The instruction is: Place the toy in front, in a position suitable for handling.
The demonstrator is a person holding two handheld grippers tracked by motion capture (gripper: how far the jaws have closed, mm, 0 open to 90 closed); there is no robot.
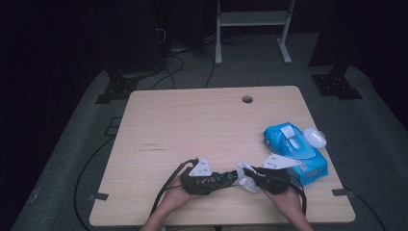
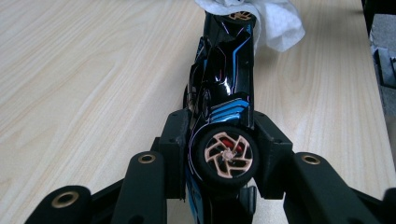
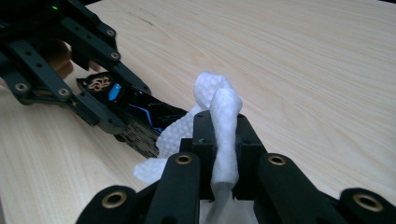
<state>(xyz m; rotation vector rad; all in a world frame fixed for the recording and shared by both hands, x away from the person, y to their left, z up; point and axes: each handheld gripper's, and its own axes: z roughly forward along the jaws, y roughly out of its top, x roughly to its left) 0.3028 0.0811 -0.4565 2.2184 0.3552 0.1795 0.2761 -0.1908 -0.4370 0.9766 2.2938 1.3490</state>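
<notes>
Jaws of the left gripper (image 2: 223,140) clamp the rear of a glossy black toy car with blue stripes and gold wheels (image 2: 224,88), held on its side just above the pale wooden worktop (image 1: 192,120). Right gripper (image 3: 219,140) jaws pinch a crumpled white wet wipe (image 3: 219,116) against the car's far end. Nearby lies a blue wipes packet (image 1: 296,149).

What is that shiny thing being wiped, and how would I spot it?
On the wooden table, look at the near edge between the two hands. The left gripper clamps a toy car: glossy black with blue stripes and tan-spoked wheels, unlike the plain white wipe against its far end.
</notes>
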